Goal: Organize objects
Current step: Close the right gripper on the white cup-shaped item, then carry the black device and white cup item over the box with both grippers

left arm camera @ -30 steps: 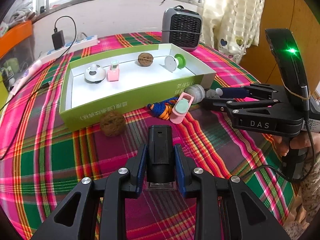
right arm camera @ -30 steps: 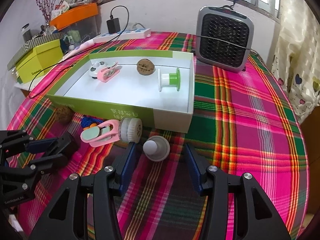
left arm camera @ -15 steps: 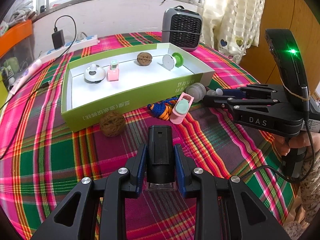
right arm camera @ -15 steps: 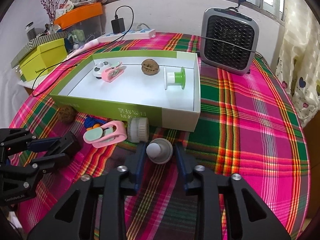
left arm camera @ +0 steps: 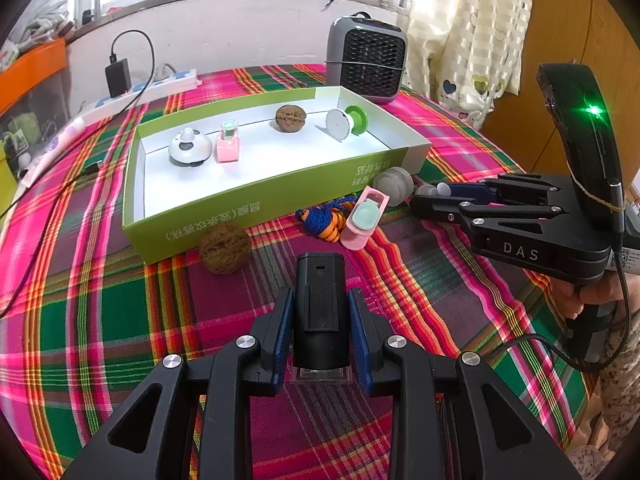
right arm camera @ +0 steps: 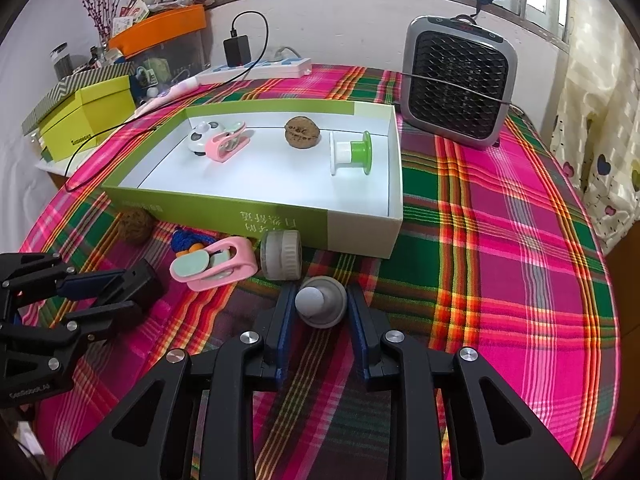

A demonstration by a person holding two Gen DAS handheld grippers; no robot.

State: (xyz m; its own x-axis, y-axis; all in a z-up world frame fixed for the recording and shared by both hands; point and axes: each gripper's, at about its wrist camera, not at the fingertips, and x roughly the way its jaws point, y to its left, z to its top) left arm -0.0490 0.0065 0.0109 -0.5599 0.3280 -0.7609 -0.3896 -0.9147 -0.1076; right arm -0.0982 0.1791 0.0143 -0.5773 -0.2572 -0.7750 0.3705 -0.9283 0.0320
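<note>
Two tongs pinching: left tongs (left arm camera: 320, 328) grip black rectangular plastic block (left arm camera: 319, 312); right tongs (right arm camera: 320, 312) clamp grey domed knob (right arm camera: 321, 307) on plaid worktop (right arm camera: 500, 280)

two walnuts (left arm camera: 225, 247) (left arm camera: 291, 118), two pink clips (left arm camera: 365, 218) (left arm camera: 228, 142), two dome-shaped knobs (right arm camera: 321, 301) (left arm camera: 189, 147), two spools (right arm camera: 281, 254) (right arm camera: 351, 153), one green box (left arm camera: 248, 204), one black block (left arm camera: 320, 312), one braided cord (left arm camera: 324, 218), one heater (right arm camera: 458, 80)

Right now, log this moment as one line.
left tool: shut on black block | right tool: shut on grey knob | green box: four items inside | loose: walnut, pink clip
</note>
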